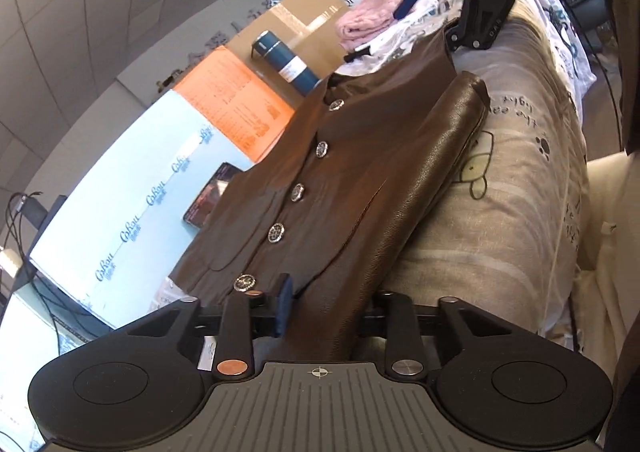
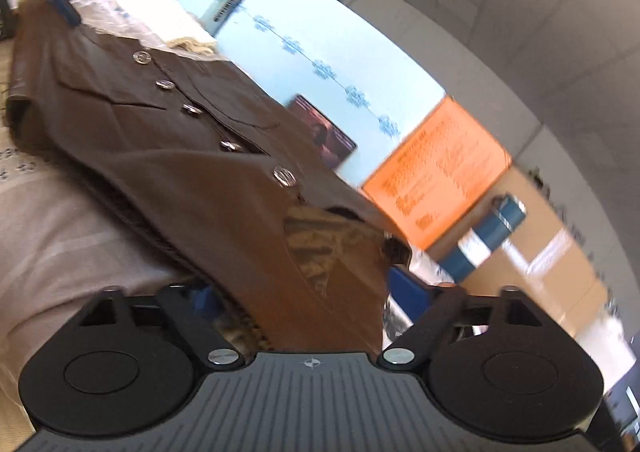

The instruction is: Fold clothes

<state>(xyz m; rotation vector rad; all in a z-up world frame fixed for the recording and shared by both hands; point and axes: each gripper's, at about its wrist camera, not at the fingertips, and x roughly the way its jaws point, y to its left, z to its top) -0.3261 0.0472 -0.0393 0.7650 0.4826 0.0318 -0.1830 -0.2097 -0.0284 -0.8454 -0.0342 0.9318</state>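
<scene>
A brown leather jacket (image 1: 360, 171) with silver buttons lies flat on a beige printed sheet (image 1: 512, 211), one sleeve folded along its right side. In the left wrist view, my left gripper (image 1: 320, 304) is shut on the jacket's near hem. One blue pad (image 1: 284, 302) presses the fabric and the other is hidden behind it. My right gripper (image 1: 440, 11) shows at the jacket's far end. In the right wrist view, the right gripper (image 2: 304, 288) has the jacket (image 2: 200, 155) at the collar between its blue pads (image 2: 404, 284), closed on it. The left gripper (image 2: 60, 3) is at the far hem.
Beyond the jacket lie a blue flask (image 1: 288, 63), a cardboard box (image 1: 304, 19), an orange sheet (image 1: 236, 103), a pale blue board (image 1: 132, 191) and a dark card (image 1: 212, 195). A pink cloth (image 1: 368, 17) and white printed clothes (image 1: 420, 17) lie near the right gripper.
</scene>
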